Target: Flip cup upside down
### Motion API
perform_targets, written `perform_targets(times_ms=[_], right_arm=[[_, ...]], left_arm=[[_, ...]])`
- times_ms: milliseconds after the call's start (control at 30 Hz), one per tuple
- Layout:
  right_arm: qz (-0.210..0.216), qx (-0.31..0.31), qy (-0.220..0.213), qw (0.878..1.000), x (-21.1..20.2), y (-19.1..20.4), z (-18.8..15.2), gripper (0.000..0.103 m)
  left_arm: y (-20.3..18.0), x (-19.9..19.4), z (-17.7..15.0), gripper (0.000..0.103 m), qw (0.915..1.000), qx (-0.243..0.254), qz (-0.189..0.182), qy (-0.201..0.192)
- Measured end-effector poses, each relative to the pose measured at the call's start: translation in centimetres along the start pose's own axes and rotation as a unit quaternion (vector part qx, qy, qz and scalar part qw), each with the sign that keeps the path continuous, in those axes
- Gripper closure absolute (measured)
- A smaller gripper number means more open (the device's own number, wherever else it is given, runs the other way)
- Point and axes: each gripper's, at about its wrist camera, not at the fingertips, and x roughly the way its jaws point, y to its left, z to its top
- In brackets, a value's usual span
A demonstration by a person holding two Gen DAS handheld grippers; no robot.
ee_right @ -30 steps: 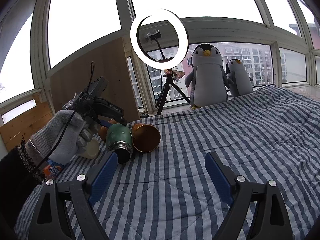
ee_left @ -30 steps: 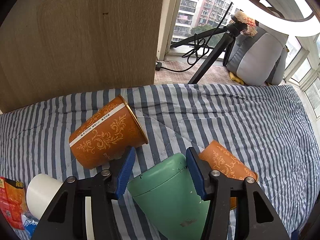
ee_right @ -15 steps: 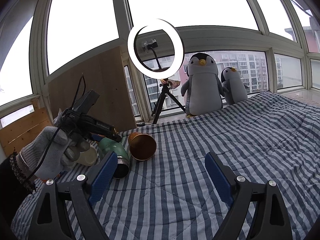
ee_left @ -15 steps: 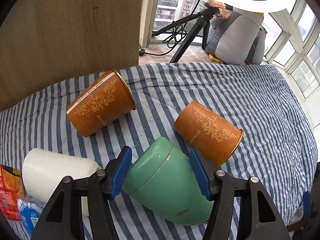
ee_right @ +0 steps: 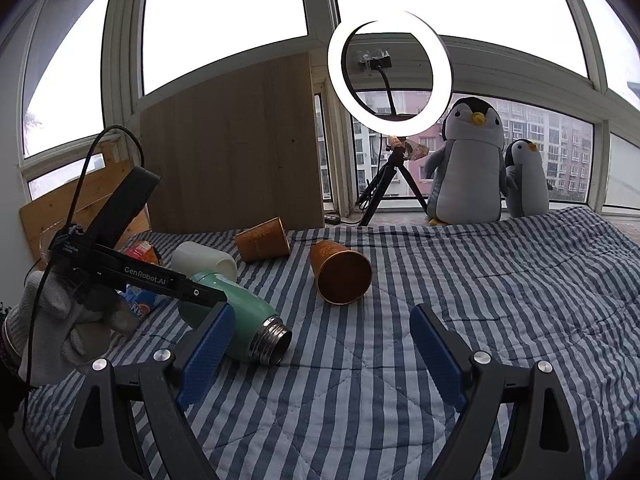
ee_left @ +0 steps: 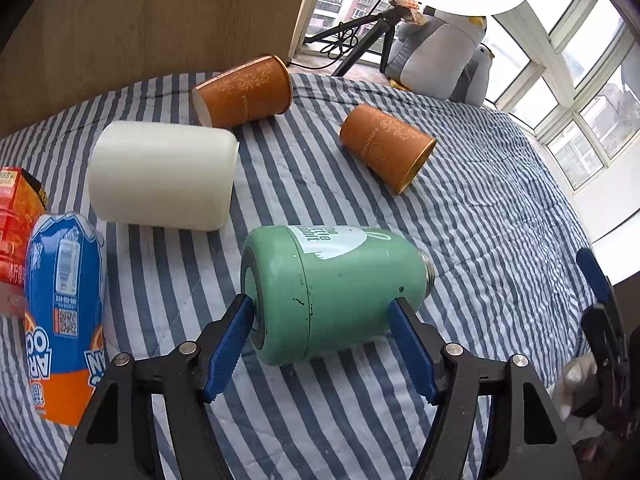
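Striped quilt (ee_left: 460,220): we are taking it as the landmark; everything below is lying on it or hovering over it.

Plush penguins (ee_right: 466,164): two, standing at the quilt's far edge, beside the ring light (ee_right: 390,66) on its tripod.

White cylinder (ee_left: 160,176): lying on its side near the quilt's left edge.

Green flask cup (ee_left: 332,292): lying on its side toward the quilt's near left, flat base pointing left, threaded steel mouth pointing right, not yet turned over.

Blue-and-orange packet (ee_left: 64,312): lying at the quilt's left margin, an orange box just beyond it.

Orange paper cups: two, both on their sides; one (ee_left: 244,92) by the quilt's far edge near the wooden board, one (ee_left: 386,146) further toward the quilt's middle.

Left gripper (ee_left: 326,340): we are seeing its blue fingers spread wide, one at the flask's base, one by its shoulder; whether they are pressing the flask we cannot tell.

Right gripper (ee_right: 320,356): fingers spread wide, holding nothing, hovering over the quilt's near middle.
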Motion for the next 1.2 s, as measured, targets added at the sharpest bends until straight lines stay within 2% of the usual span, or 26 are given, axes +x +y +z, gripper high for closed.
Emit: perform_targets(times_ms=[67,133,267,367,433,533,600,700,833,933,1033,1200], right_arm=[[-0.001,-0.007,-0.002,1.000,0.0,0.7,0.2,0.016],[0.007,-0.009,0.001,1.000,0.2,1.3,0.2,0.016],[0.014,-0.022,0.015,1.000,0.9,2.9,-0.1,0.016],[0.044,-0.085,0.057,0.994,2.3,4.9,0.2,0.016],[0.063,-0.147,0.082,0.984,3.2,6.6,0.5,0.016],[0.085,-0.233,0.108,0.963,4.7,8.9,1.1,0.016],[0.109,-0.278,0.130,0.945,5.7,10.5,1.4,0.016],[0.132,-0.355,0.155,0.912,7.1,13.1,0.9,0.016],[0.158,-0.408,0.199,0.877,9.3,15.4,-0.2,0.016],[0.164,-0.447,0.229,0.849,10.8,16.3,-1.4,0.016],[0.161,-0.465,0.244,0.836,11.8,16.4,-2.0,0.016],[0.160,-0.477,0.252,0.827,13.5,17.0,-1.4,0.016]], left_arm=[[0.4,-0.6,-2.8,0.037,0.9997,0.006,-0.018,0.012],[0.7,-2.0,-4.9,0.037,0.9994,0.017,-0.031,0.003],[1.6,-5.4,-5.9,0.037,0.9990,0.017,-0.011,-0.039],[2.1,-8.4,-6.9,0.037,0.9968,0.030,0.008,-0.074],[2.7,-10.3,-8.5,0.037,0.9945,0.037,0.021,-0.095],[4.5,-11.9,-11.3,0.037,0.9949,0.024,0.032,-0.093],[6.0,-12.4,-13.5,0.037,0.9960,0.005,0.035,-0.082],[8.2,-13.3,-17.2,0.035,0.9958,-0.023,0.048,-0.074],[10.6,-14.5,-21.4,0.029,0.9940,-0.058,0.063,-0.068],[11.8,-14.9,-23.1,0.023,0.9922,-0.073,0.081,-0.060],[13.0,-14.9,-23.8,0.023,0.9900,-0.090,0.095,-0.053],[13.4,-14.4,-23.8,0.023,0.9872,-0.101,0.114,-0.048]])
